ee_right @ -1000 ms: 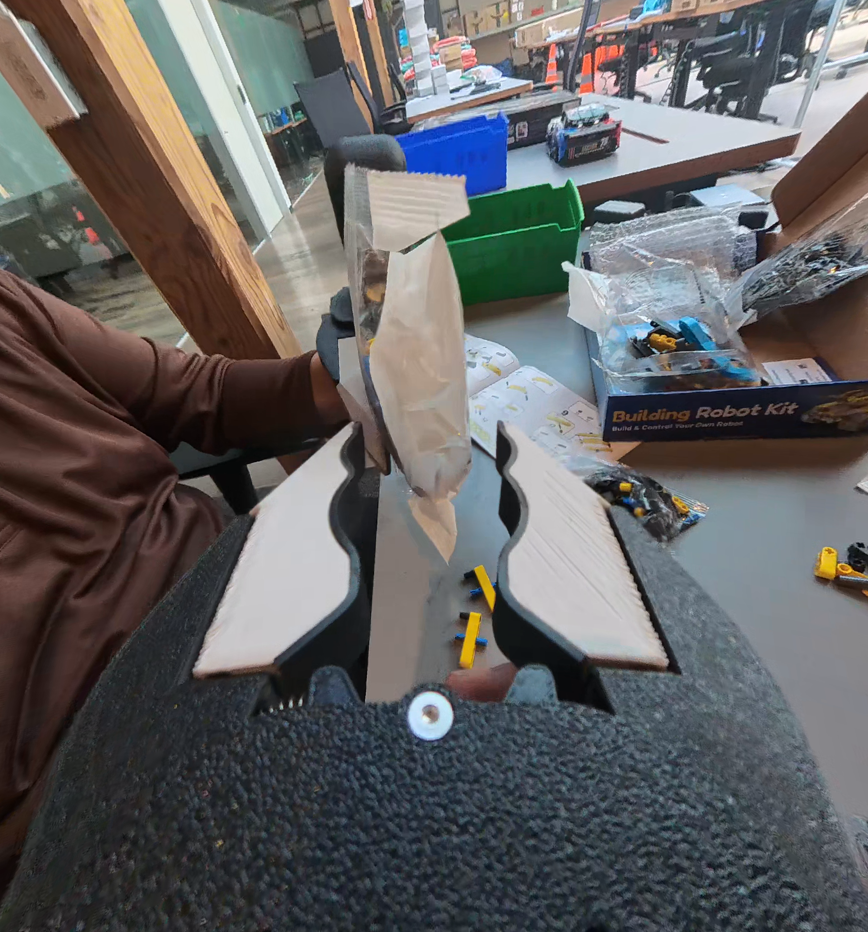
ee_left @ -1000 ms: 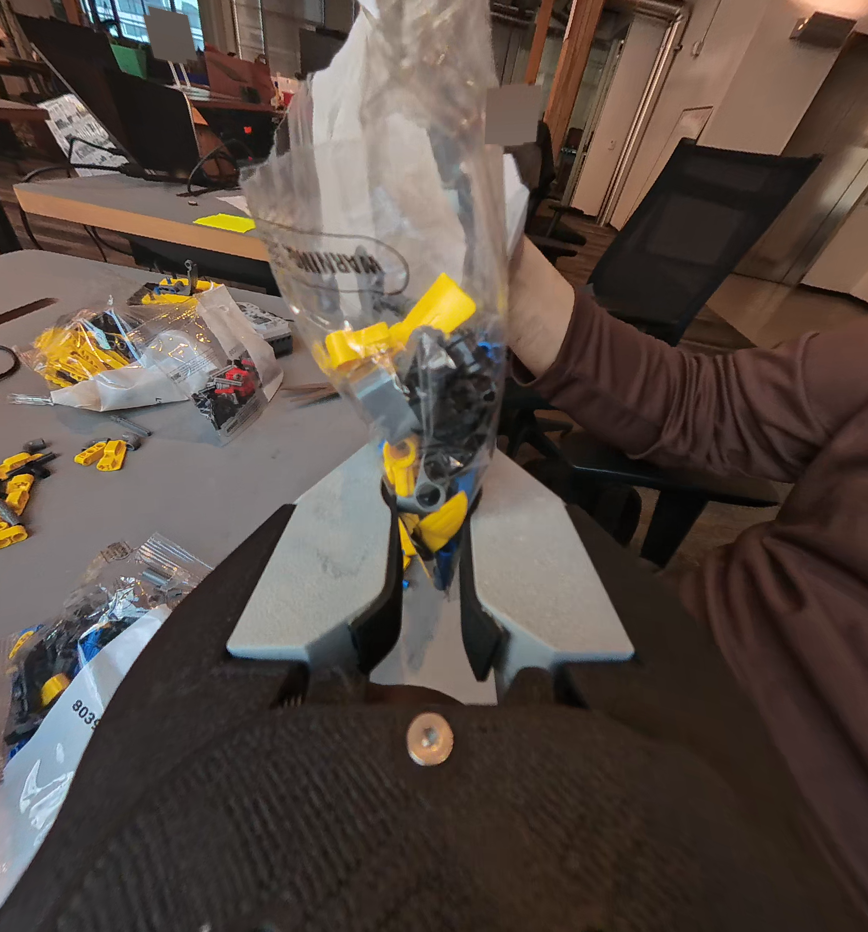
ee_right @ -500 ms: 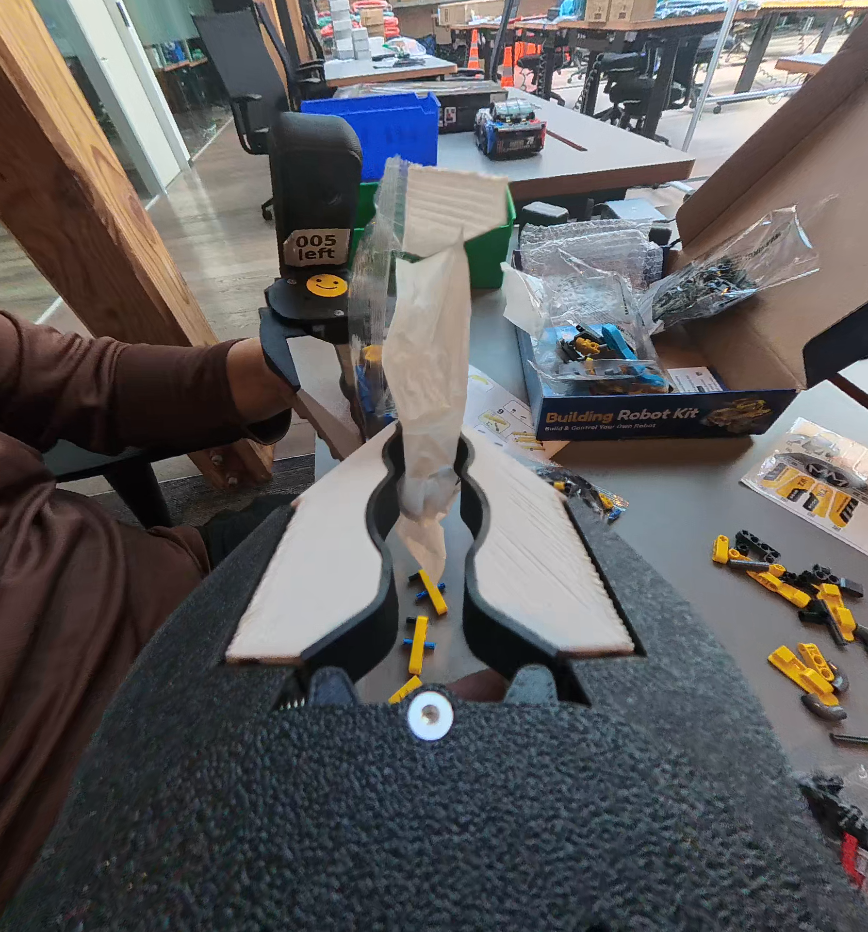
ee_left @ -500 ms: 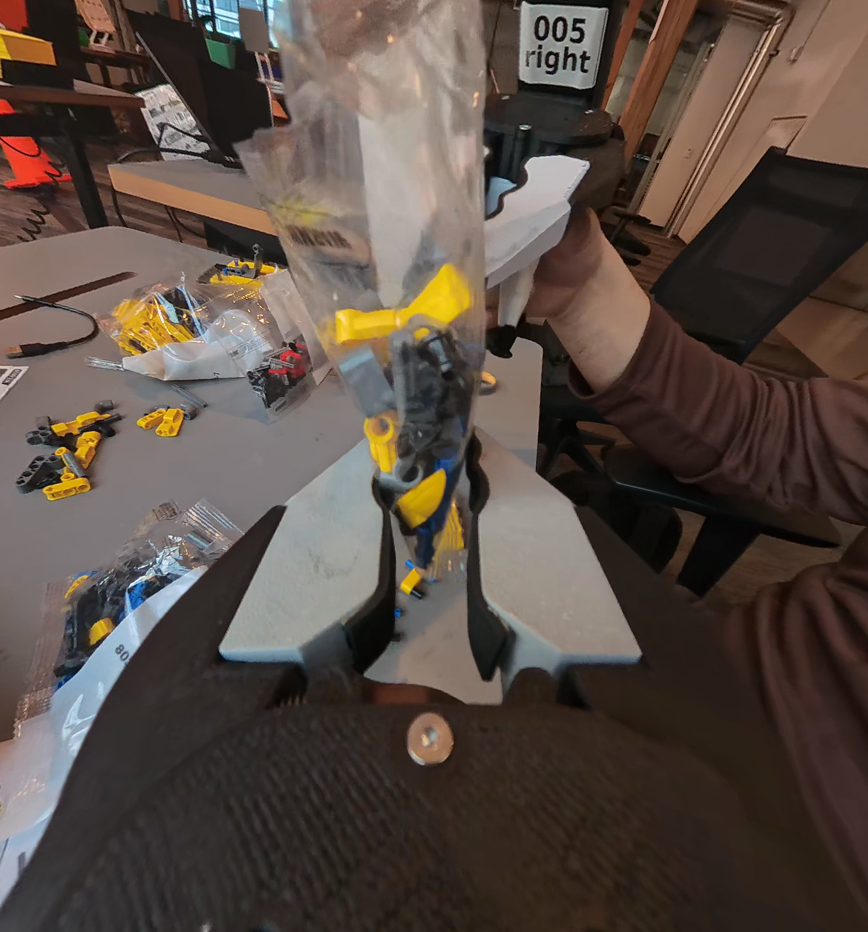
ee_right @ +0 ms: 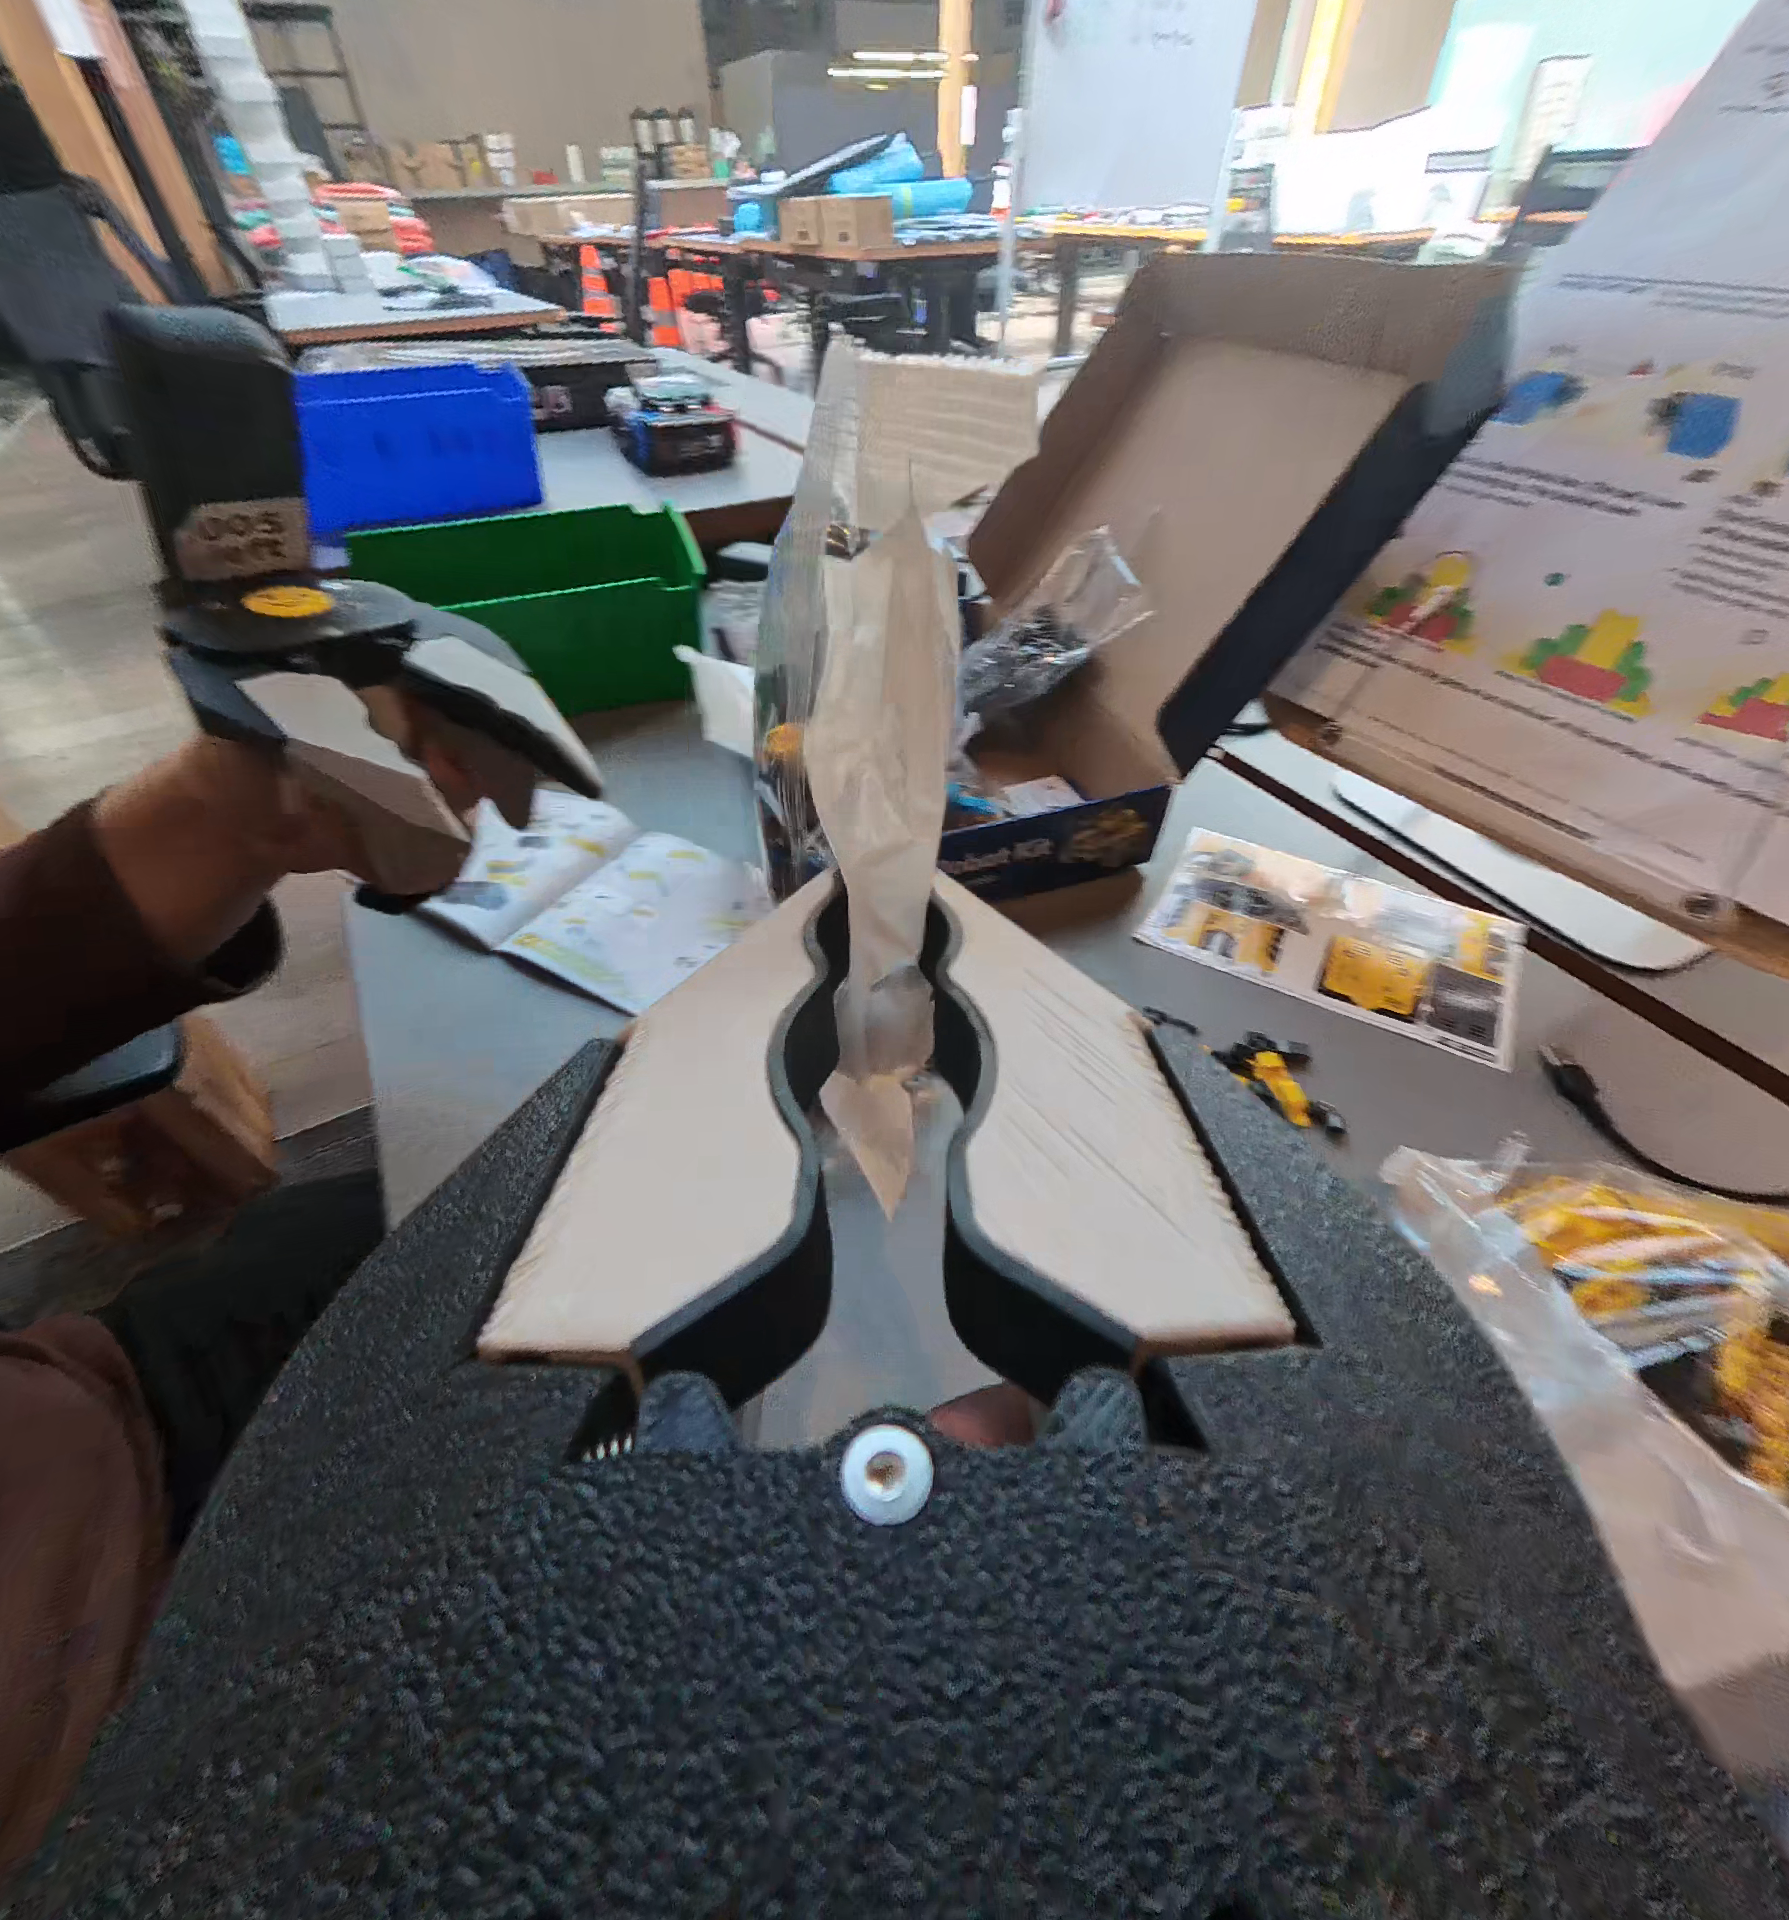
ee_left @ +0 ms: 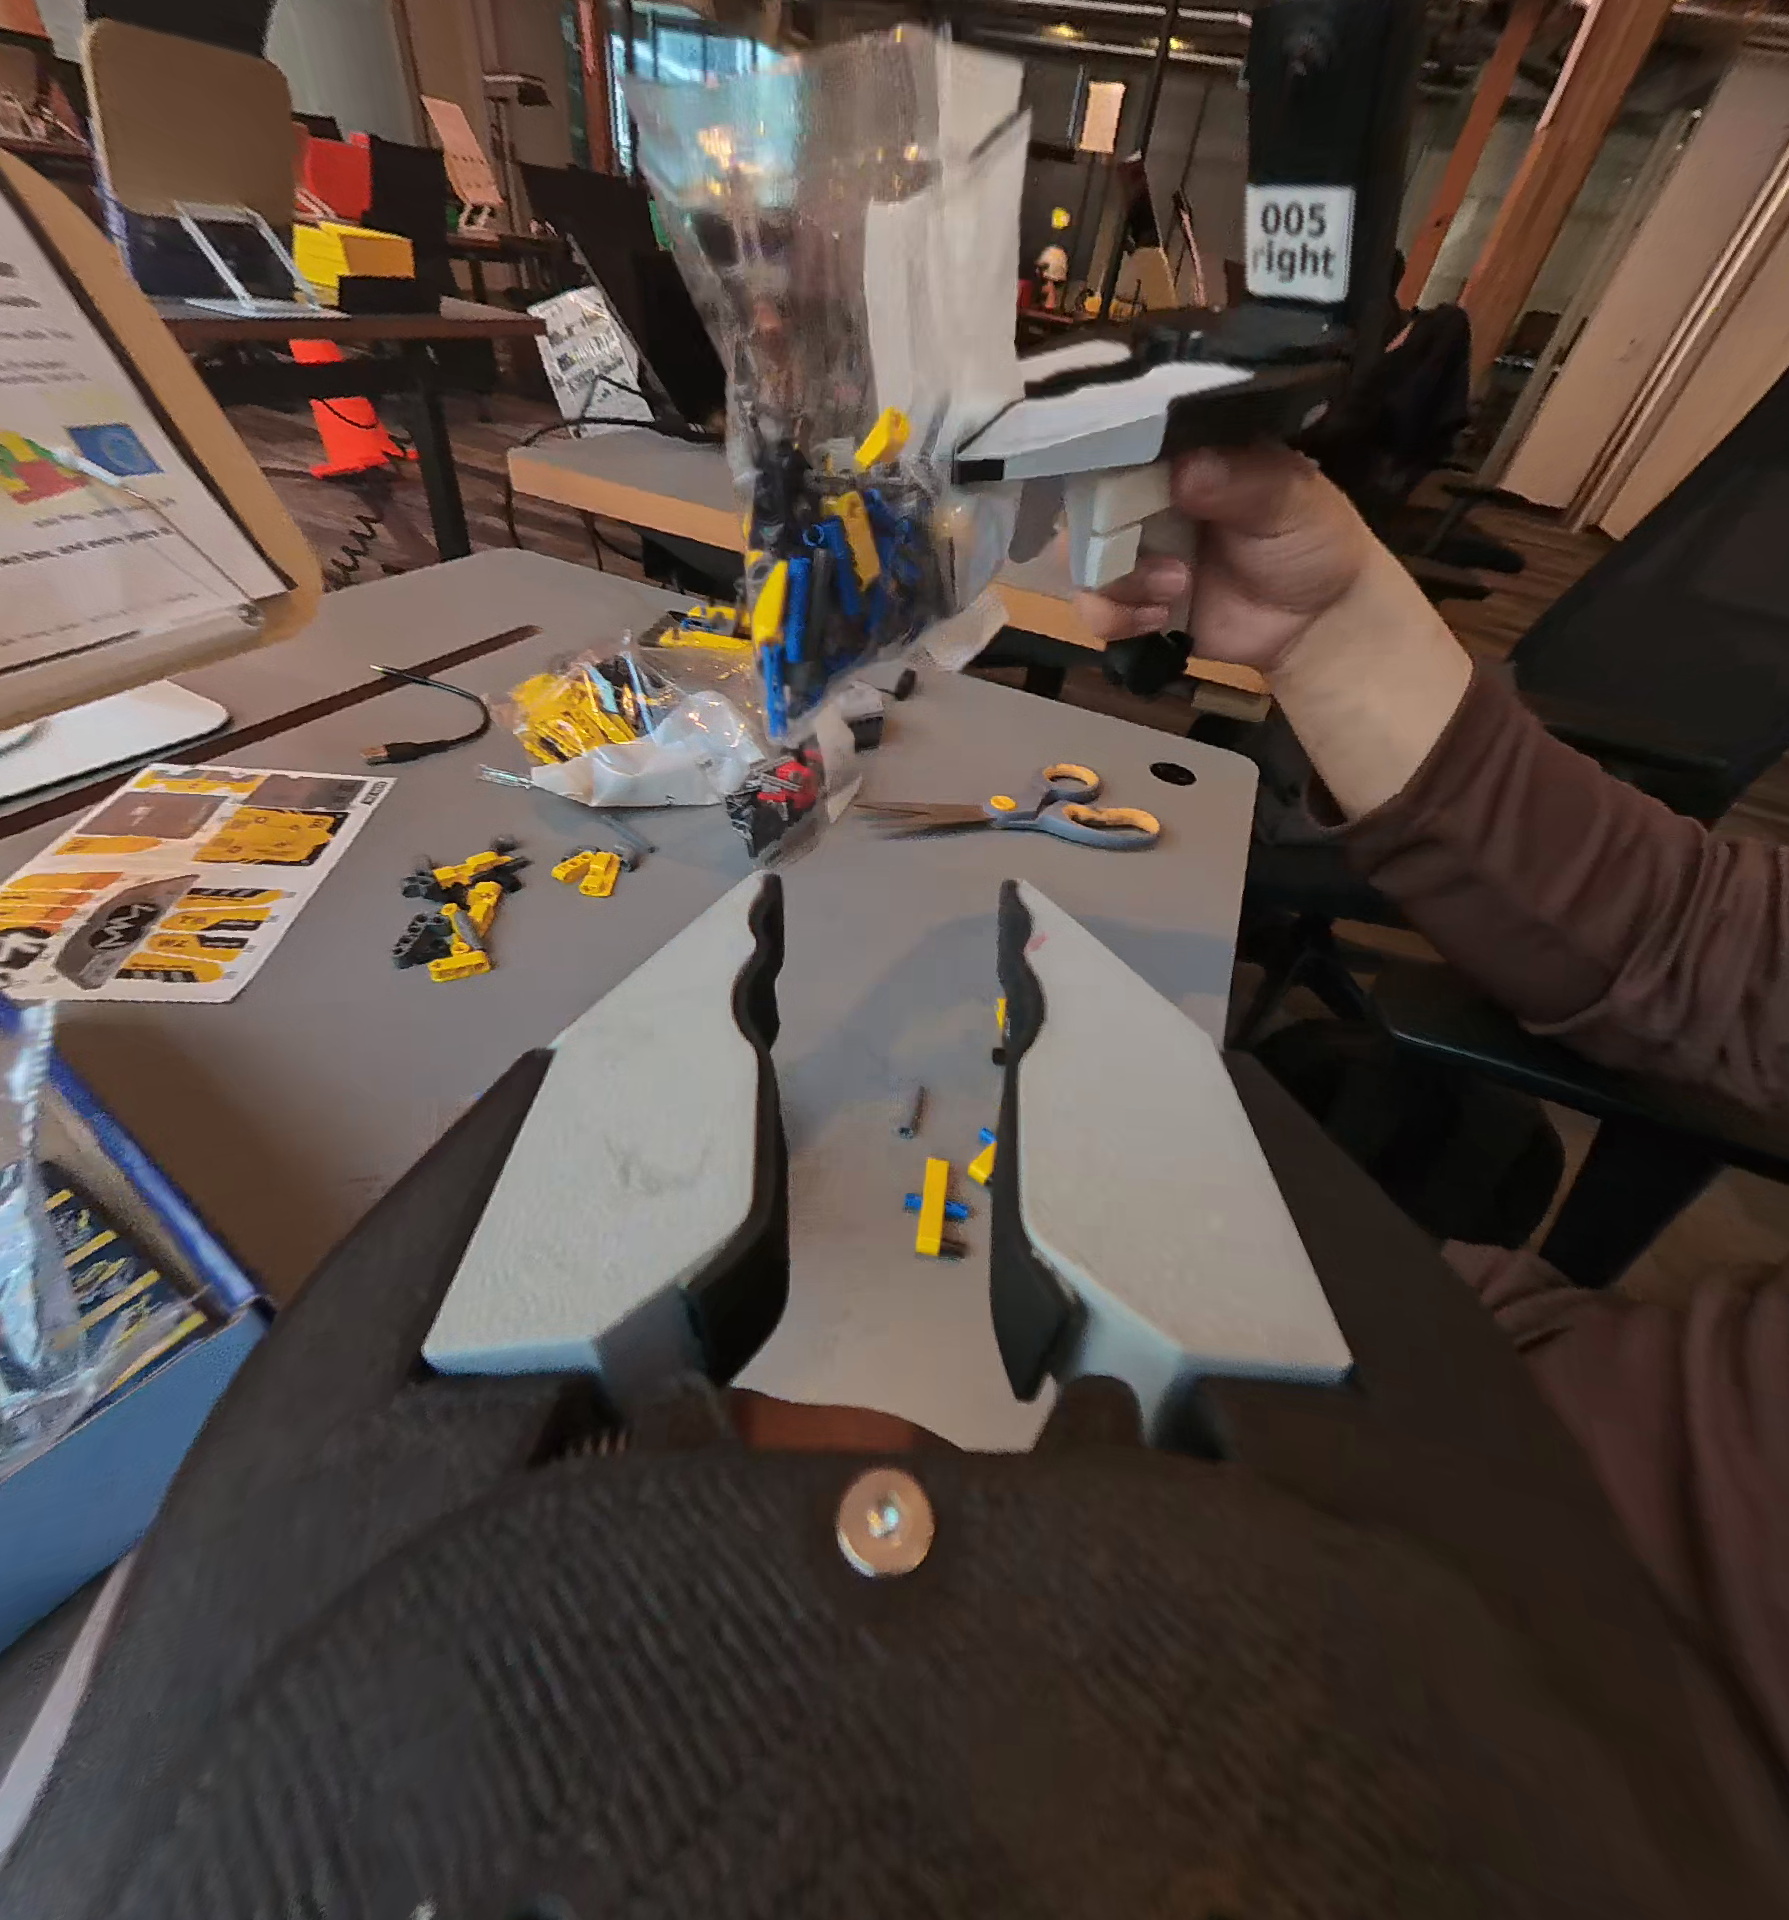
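A clear plastic bag point(ee_left: 848, 468) of yellow, blue and black building pieces hangs in the air above the grey table point(ee_left: 350, 1091). My right gripper point(ee_right: 885, 896) is shut on the bag's point(ee_right: 874, 675) white paper-backed edge; it also shows in the left wrist view point(ee_left: 983, 468), gripping the bag from the right. My left gripper point(ee_left: 885, 920) is open and empty, low over the table and short of the bag. It appears at the left of the right wrist view point(ee_right: 500, 774). A few small yellow and blue pieces point(ee_left: 934, 1205) lie on the table between its fingers.
Scissors point(ee_left: 1025, 816), other bags of parts point(ee_left: 620, 727), loose pieces point(ee_left: 464, 914) and a sticker sheet point(ee_left: 163, 883) lie on the table. An open cardboard kit box point(ee_right: 1181, 520), a booklet point(ee_right: 599, 894), a green bin point(ee_right: 537, 603) and a display board point(ee_right: 1648, 571) stand around. The table edge is at the right.
My left gripper let go of the bag's lower end, opened and drew back. The bag now hangs from my right gripper alone, farther from the left gripper.
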Demonstrator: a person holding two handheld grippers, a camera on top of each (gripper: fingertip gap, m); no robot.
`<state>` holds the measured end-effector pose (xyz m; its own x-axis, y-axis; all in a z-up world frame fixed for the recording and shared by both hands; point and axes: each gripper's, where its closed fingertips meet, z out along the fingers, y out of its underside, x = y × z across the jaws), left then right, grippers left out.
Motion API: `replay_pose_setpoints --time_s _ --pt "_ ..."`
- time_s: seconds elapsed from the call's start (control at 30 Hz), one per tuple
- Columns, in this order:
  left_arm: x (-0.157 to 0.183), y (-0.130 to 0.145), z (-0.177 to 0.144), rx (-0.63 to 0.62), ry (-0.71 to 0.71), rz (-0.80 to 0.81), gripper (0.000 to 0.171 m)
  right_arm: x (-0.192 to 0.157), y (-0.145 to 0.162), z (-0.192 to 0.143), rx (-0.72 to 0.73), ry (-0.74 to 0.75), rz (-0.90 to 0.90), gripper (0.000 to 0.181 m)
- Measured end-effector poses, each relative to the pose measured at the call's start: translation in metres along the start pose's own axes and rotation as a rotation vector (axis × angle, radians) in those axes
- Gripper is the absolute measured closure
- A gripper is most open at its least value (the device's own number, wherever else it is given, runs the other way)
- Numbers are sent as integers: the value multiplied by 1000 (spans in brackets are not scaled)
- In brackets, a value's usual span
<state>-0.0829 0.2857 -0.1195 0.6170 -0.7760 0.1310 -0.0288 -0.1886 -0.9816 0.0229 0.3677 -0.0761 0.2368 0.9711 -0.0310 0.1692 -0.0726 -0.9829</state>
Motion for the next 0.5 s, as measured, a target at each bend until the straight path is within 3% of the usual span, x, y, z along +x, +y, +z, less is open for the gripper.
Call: replay_pose_setpoints --time_s 0.17,0.5 --pt "-16 -13 -20 52 -54 -25 137 76 25 -16 -48 342 -58 172" --pt "-26 -5 -22 -1 -101 -5 138 111 103 24 -237 466 -52 173"
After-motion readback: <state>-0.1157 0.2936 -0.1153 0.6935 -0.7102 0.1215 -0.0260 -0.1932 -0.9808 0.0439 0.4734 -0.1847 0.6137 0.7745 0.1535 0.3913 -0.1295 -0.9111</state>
